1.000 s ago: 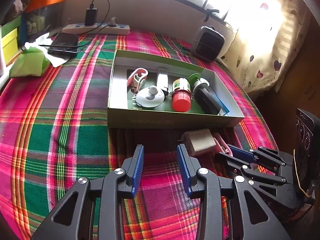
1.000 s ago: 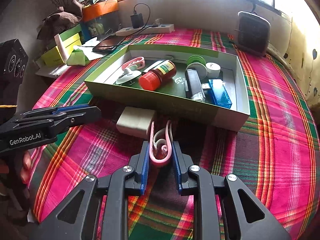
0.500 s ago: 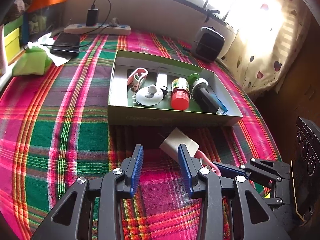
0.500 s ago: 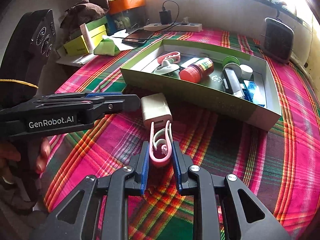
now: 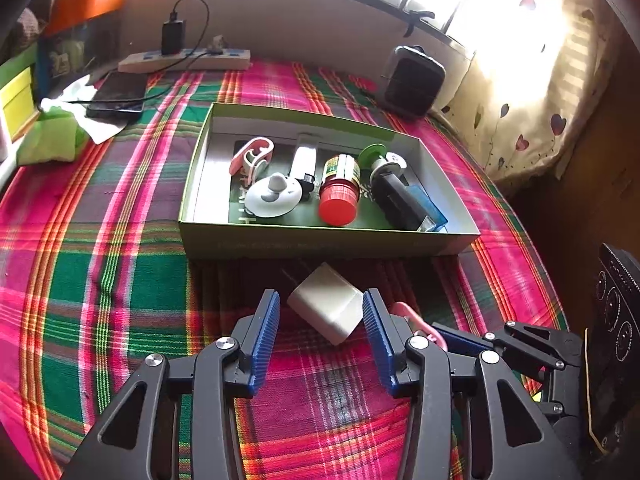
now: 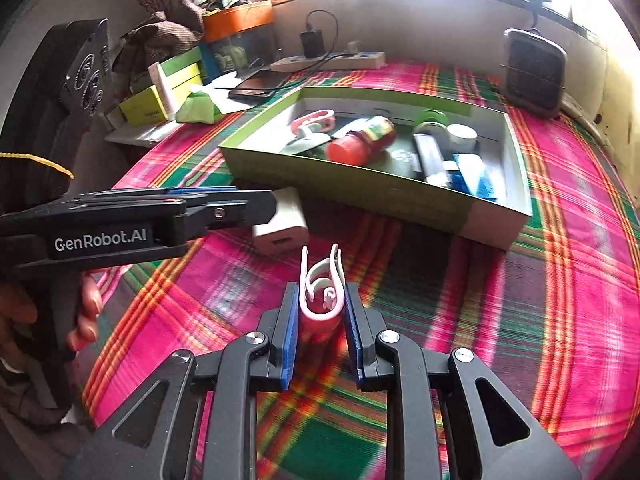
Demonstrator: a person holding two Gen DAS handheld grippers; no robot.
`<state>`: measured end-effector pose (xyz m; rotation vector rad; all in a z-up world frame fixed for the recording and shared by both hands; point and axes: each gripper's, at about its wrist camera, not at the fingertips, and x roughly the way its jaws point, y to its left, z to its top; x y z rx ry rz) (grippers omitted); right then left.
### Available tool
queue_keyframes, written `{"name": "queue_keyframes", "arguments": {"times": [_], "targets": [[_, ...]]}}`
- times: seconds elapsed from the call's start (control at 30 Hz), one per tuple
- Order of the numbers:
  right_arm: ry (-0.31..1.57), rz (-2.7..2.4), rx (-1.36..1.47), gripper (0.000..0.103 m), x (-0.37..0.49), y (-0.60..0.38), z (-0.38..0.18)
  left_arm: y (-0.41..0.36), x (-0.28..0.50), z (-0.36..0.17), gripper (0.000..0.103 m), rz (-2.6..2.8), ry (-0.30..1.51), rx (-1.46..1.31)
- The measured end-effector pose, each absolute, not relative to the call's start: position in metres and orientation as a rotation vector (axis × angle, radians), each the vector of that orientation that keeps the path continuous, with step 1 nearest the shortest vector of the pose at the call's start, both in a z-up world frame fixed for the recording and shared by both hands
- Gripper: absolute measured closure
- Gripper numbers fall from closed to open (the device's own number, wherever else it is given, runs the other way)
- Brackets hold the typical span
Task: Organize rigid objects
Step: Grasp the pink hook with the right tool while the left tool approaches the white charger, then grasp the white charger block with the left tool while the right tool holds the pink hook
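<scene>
Left wrist view: the left gripper stands wide open, its blue pads flanking a white charger block without touching it. The block lies on the plaid desk, just before the green box, turned cornerwise to the jaws. It looks stiff, light and smooth; its flat sides would suit a grasp best.

Right wrist view: the right gripper is closed on a pink clip, held at its rounded end, long axis pointing forward toward the box. It appears springy plastic, light.

Sunlit window, heart-print curtain
</scene>
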<state>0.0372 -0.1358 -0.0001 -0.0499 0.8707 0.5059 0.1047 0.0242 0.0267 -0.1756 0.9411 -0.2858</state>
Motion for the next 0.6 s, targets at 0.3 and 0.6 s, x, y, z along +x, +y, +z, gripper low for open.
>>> {"name": "queue_keyframes", "arguments": {"times": [0.3, 0.6], "targets": [[0.853, 0.476, 0.017, 0.08, 0.043, -0.167, 0.002, 0.004, 0.113, 0.024, 0.054, -0.215, 0.99, -0.089], [0.863, 0.509, 0.07, 0.08, 0.05, -0.175, 0.001, -0.012, 0.119, 0.015, 0.052, -0.134, 1.031, -0.046]]}}
